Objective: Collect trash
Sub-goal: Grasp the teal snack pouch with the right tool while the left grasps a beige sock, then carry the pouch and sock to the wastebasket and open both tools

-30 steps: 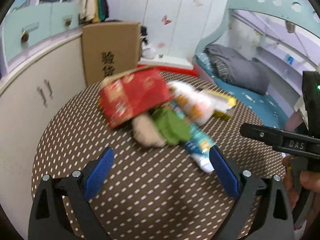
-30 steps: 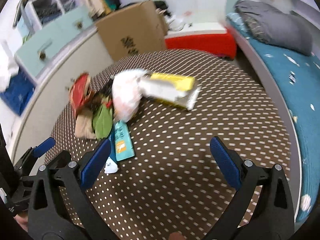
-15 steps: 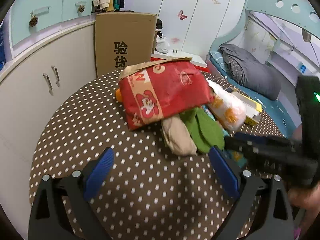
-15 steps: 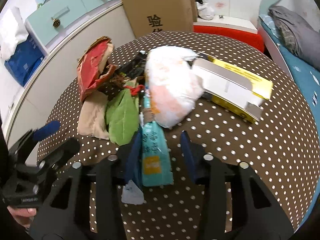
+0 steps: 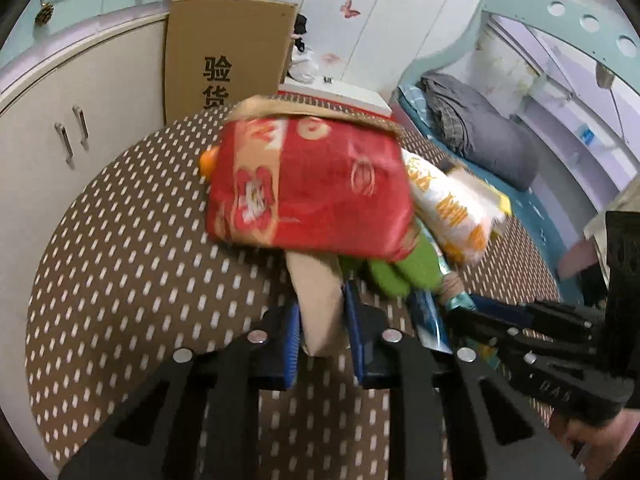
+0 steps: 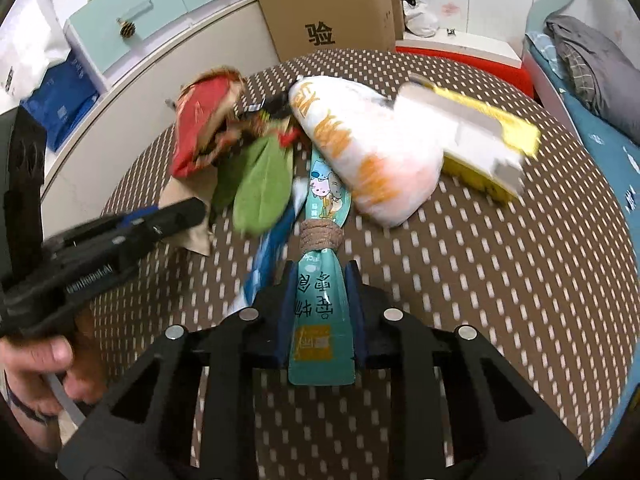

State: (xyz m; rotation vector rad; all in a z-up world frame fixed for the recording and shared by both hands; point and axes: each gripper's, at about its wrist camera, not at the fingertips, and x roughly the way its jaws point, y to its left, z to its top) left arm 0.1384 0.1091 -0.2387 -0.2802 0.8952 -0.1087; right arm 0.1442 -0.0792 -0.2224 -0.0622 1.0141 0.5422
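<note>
A pile of trash lies on the round brown dotted table (image 5: 132, 248). My left gripper (image 5: 322, 320) is shut on a beige paper piece (image 5: 320, 296) that pokes out from under a red snack bag (image 5: 312, 184). My right gripper (image 6: 320, 300) is shut on a teal wrapper (image 6: 320, 304) tied with brown string. Green leaf-shaped wrappers (image 6: 260, 188), a white and orange bag (image 6: 368, 152) and a yellow box (image 6: 484, 140) lie beyond it. The right gripper also shows in the left wrist view (image 5: 520, 320), the left one in the right wrist view (image 6: 132, 224).
A cardboard box (image 5: 228, 56) stands behind the table against white cabinets (image 5: 80, 120). A bed with a grey pillow (image 5: 480, 136) runs along the right. A red and white box (image 6: 460, 52) sits past the table's far edge.
Both grippers moved forward into the pile and closed: the left one from open onto the beige paper, the right one onto the teal wrapper.
</note>
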